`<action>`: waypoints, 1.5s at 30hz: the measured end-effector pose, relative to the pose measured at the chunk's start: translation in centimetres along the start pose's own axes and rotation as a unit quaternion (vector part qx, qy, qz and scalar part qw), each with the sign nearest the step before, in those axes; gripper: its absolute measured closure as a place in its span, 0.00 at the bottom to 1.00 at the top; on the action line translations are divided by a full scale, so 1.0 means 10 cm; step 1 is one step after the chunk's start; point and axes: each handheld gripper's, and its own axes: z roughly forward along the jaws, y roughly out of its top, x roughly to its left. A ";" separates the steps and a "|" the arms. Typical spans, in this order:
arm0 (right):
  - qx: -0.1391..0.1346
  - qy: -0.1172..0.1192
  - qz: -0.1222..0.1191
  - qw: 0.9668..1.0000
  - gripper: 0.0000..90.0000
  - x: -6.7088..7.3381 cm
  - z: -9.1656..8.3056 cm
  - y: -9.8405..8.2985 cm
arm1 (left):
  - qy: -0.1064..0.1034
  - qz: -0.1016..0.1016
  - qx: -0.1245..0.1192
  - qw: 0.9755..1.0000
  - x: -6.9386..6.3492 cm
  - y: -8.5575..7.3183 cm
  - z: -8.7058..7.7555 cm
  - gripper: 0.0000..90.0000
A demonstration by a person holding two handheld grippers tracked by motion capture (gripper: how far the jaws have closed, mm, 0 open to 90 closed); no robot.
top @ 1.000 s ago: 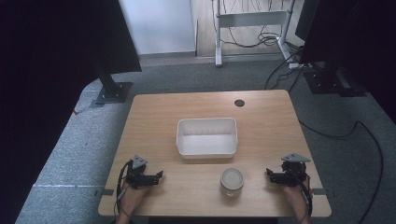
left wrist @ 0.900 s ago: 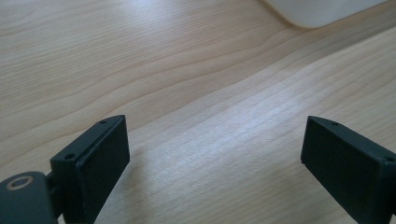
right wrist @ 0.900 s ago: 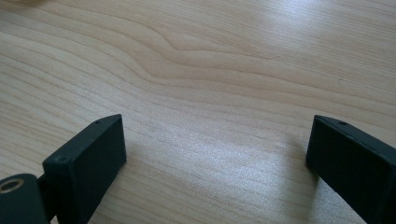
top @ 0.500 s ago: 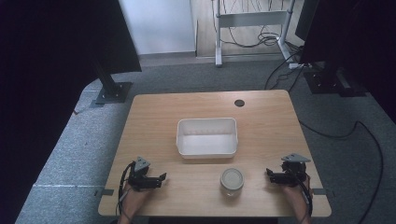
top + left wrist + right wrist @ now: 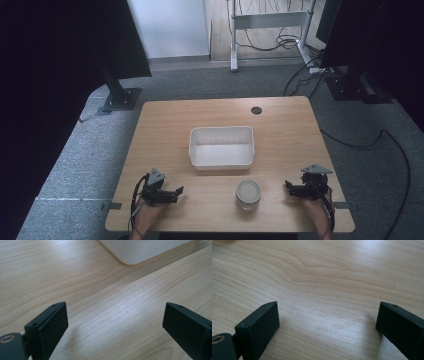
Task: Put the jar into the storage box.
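Here, a lidded round jar [image 5: 248,192] stands between both grippers' spread, empty fingers [image 5: 47,325].

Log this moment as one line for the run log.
left gripper: open, low over table, empty | right gripper: open, empty | jar: upright between grippers, lid on, untouched | bin: empty, behind jar

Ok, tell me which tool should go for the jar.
Right, probably. The jar stands nearer the right tool than the left tool, with bare table between. Both tools are open and empty, pointing inward toward it.
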 end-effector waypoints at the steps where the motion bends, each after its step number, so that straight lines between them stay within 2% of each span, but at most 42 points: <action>1: 0.000 0.000 0.000 1.000 0.05 0.00 0.00 0.00 | -0.001 0.001 -0.001 1.000 -0.01 0.01 0.00 0.07; 20: 0.000 0.000 0.000 1.000 0.05 0.00 0.00 0.00 | -0.043 0.033 -0.012 0.998 -0.31 0.16 0.06 0.07; 26: 0.000 0.000 0.000 1.000 0.05 0.00 0.00 0.00 | -0.063 0.048 -0.014 0.997 -0.45 0.22 0.09 0.07; 34: 0.000 0.000 0.000 1.000 0.05 0.00 0.00 0.00 | -0.082 0.059 -0.015 0.995 -0.58 0.29 0.14 0.05; 35: 0.000 0.000 0.000 1.000 0.05 0.00 0.00 0.00 | -0.088 0.063 -0.017 0.994 -0.62 0.31 0.15 0.05; 45: 0.000 0.000 0.000 1.000 0.05 0.00 0.00 0.00 | -0.105 0.082 -0.017 0.991 -0.80 0.39 0.21 0.04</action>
